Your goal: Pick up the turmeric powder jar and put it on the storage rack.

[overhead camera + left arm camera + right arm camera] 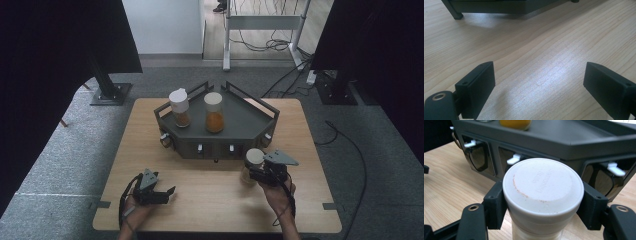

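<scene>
Right claw (251, 172) of mine is clamped on the lid of a spice jar (252, 165), one black pad either side of the white cap, as the right gripper view shows: cap (543, 186) wedged between the pads, glass body below. Jar stands on the table (210, 200), just in front of the dark rack (240, 122), near its right front corner. Whether its base is on the wood or slightly lifted I can't tell.

Left claw (159, 194) is apart, nothing between the jaws, only bare wood in the left gripper view. It hovers low over the near-left part of the table, well apart from the rack and the jar.

Progress, my judgement: two jars are on the rack's top shelf, one with a flip-top lid and reddish-brown contents (180, 108) at the left, one with orange powder (214, 112) beside it. Looks like I'm loading the rack, so two done and the third gripped but not yet placed. Left to do: lift it, carry it over the rack's front edge, set it upright on the free right part of the shelf, let go. Could equally be an unload; the frames don't settle which.
</scene>
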